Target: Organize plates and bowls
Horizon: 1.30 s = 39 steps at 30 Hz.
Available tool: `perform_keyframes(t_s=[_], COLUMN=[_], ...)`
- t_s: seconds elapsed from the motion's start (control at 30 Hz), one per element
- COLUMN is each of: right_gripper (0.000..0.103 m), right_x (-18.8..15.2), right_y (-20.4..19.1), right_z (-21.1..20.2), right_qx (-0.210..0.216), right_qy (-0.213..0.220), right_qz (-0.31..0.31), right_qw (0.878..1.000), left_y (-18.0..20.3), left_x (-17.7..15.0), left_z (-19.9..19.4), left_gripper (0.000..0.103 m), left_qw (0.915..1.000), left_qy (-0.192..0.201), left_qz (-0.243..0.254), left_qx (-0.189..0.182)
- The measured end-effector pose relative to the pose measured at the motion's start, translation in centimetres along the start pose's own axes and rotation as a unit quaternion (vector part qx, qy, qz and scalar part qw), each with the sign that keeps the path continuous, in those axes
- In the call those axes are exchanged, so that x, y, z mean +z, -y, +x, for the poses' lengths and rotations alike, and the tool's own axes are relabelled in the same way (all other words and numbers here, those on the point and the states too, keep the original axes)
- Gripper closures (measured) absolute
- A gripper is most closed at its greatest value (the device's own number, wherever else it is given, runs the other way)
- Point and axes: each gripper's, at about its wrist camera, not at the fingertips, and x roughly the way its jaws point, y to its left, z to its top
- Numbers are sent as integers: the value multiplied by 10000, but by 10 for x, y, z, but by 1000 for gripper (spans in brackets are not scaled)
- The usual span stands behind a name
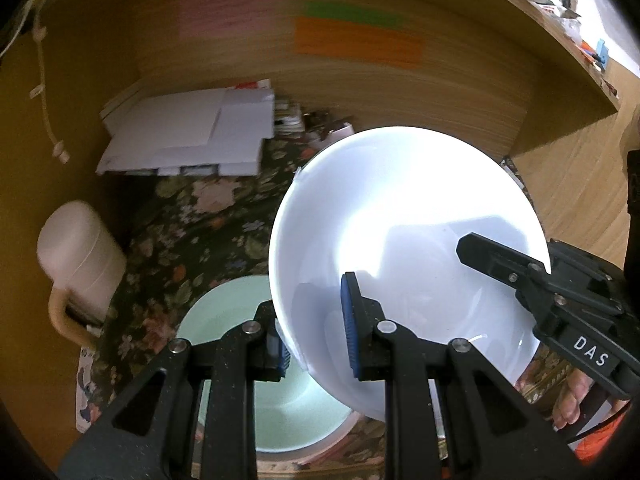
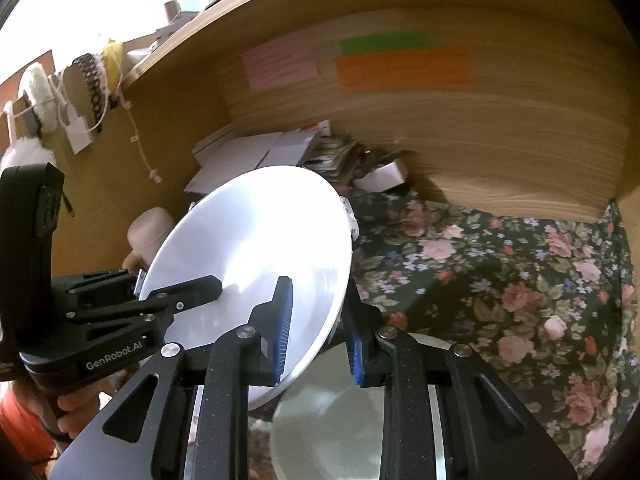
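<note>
White bowl (image 1: 404,248) held off the surface, tilted, both grippers on its rim at once.

Left gripper (image 1: 316,328): jaws narrowed onto the bowl's rim on the lower left. One blue-padded finger sits inside the bowl, the other outside, with the wall between them. Contact at the pads looks firm; a thin gap on the outer side cannot be ruled out.

Right gripper (image 2: 318,330): same kind of hold on the opposite edge. Inner blue pad lies against the bowl's inside face, outer pad behind the rim. Jaws set narrow, closed about the wall. In the left wrist view its black finger reaches over the bowl's right rim, marked "DAS".

Bowl's position: raised above a pale green bowl (image 1: 276,392) that rests on the surface directly under and slightly to the left. The white bowl overlaps the green one's right side in the left wrist view. Whether the two touch cannot be told. In the right wrist view the lower bowl shows beneath the jaws, grey-white in shadow.

Surface: covered with a dark floral cloth (image 2: 500,280), roses and leaves.

Surroundings: wooden back panel (image 1: 360,92) carrying pink, green and orange sticky notes (image 1: 356,40). Stack of white papers (image 1: 192,136) at the back of the surface. Cream lidded mug (image 1: 80,260) with a handle stands at the left edge, well apart from the bowls.
</note>
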Motion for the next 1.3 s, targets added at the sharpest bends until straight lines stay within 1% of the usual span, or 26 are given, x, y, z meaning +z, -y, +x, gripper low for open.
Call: perform_keyframes(t_s=[0.1,0.4,0.7,1.03,1.07,1.13,1.3], right_gripper=[81,81,81,81,81,81,81], right_x=[-2,-13,-28,-37,-38,-39,-37], right_y=[-9,-32,-47,-49,-49,-47,-48], right_z=[7,37,69,89,91,93,95], right_qx=[75,317,413,415,413,463,475], right_qy=[-63,-398,-782,-1033,-1059,-1066,-1108], right_qz=[-37,-151,-215,-231,-230,-217,-267], right_qw=[9999,9986,9959,9935,9933,9930,9923], left_y=[-10,-42,-70,-82,-83,-85,-86], left_x=[-9,-30,-50,-64,-65,-67,-68], left_z=[-6,-8,8,21,22,21,21], left_gripper=[81,81,81,82,84,86,86], left_qw=[9999,9989,9966,9947,9944,9946,9945], left_qy=[-33,-177,-434,-641,-660,-632,-635], left_qz=[-114,-385,-648,-768,-785,-800,-795], left_qx=[64,197,252,252,241,214,237])
